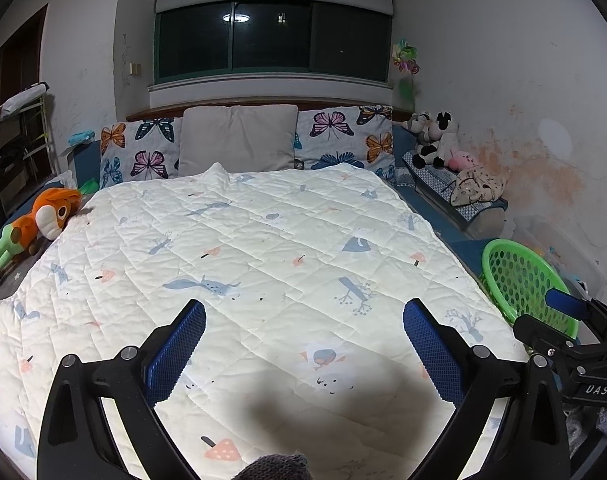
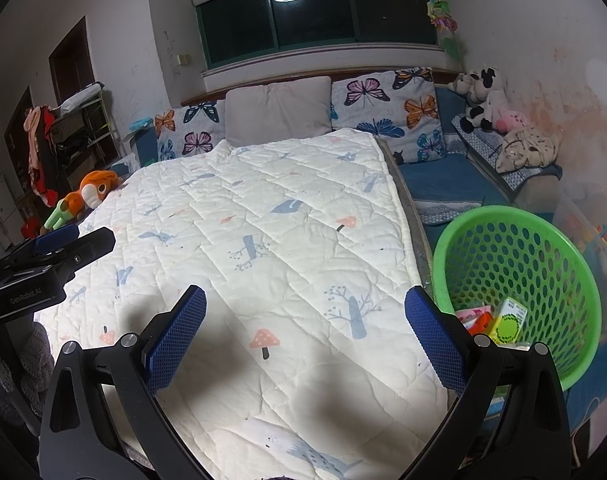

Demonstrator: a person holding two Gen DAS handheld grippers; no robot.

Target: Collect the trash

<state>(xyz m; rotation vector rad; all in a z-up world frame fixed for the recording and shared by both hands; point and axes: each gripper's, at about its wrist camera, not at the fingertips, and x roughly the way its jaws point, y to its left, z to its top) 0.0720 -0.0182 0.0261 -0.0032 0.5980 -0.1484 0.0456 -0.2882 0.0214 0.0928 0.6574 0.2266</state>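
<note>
A green perforated basket (image 2: 519,264) stands beside the bed's right edge and holds trash: a yellow-green carton (image 2: 509,322) and pink and orange wrappers (image 2: 477,318). It also shows in the left wrist view (image 1: 523,276). My left gripper (image 1: 303,344) is open and empty above the white quilt (image 1: 243,260). My right gripper (image 2: 305,332) is open and empty above the quilt (image 2: 263,220), just left of the basket. The right gripper shows in the left view (image 1: 575,336); the left gripper shows in the right view (image 2: 55,256).
An orange plush toy (image 1: 35,220) lies at the bed's left edge. Butterfly pillows (image 1: 343,140) and a grey pillow (image 1: 237,140) lean on the headboard. Plush animals (image 1: 435,140) and clothes sit on a bench at right. A clear storage box (image 2: 591,232) stands behind the basket.
</note>
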